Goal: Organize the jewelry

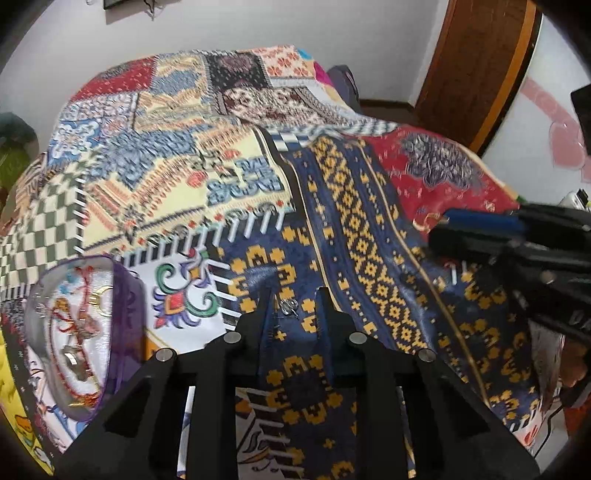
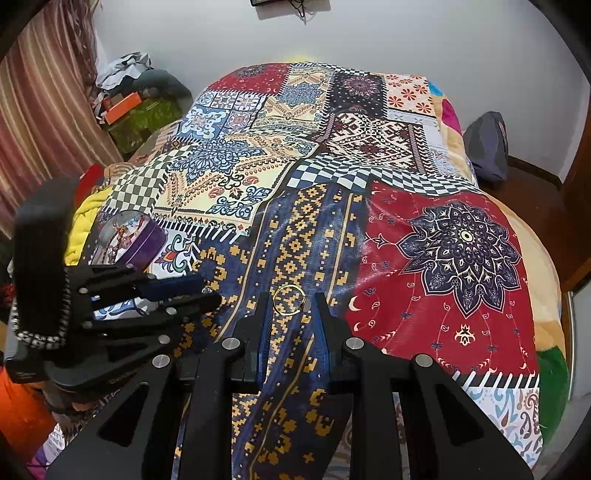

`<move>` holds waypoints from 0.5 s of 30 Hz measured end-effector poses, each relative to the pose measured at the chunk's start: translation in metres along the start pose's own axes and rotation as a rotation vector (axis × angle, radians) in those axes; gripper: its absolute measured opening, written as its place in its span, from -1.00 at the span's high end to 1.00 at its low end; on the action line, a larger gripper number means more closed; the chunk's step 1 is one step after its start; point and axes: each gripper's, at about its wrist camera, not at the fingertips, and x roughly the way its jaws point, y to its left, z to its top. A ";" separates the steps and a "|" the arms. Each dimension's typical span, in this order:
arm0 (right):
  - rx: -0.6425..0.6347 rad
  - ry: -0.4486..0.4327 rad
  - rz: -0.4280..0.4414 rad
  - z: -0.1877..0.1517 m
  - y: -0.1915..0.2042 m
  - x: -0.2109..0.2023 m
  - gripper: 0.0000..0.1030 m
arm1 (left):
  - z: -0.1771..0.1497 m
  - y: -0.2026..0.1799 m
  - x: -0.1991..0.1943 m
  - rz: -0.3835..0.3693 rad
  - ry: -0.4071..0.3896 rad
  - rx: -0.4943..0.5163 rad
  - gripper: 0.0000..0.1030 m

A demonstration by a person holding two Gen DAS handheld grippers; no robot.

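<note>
On the patchwork bedspread (image 2: 443, 206), near its front edge, a thin gold ring (image 2: 289, 299) lies between the right gripper (image 2: 289, 301)'s parted fingers: light, stiff, slippery (pinch across the band). The left gripper (image 1: 294, 301) stands open around a small silver piece (image 1: 286, 307).

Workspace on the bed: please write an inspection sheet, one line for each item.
Surface: patchwork bedspread covering the bed, lightly wrinkled.
Job's things: purple jewelry box open, with red cord and metal pieces inside; gold ring and small silver earring both loose on the blue patch.
Clutter: pile of clothes and boxes beside the bed; grey bag on the floor.
Grippers: left gripper open around the earring; right gripper open around the ring.
Cables: dark cable hanging on the wall.
Surroundings: striped curtain, wooden door.
</note>
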 end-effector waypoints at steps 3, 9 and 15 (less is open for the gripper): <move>0.008 0.001 0.013 0.000 -0.004 0.001 0.63 | -0.002 -0.001 0.005 0.002 0.002 0.016 0.58; 0.017 -0.002 0.030 -0.002 -0.005 0.001 0.63 | -0.002 -0.002 0.009 0.037 0.001 0.029 0.83; 0.016 -0.002 0.033 -0.002 -0.003 -0.002 0.63 | -0.002 0.002 0.002 0.032 -0.004 0.014 0.83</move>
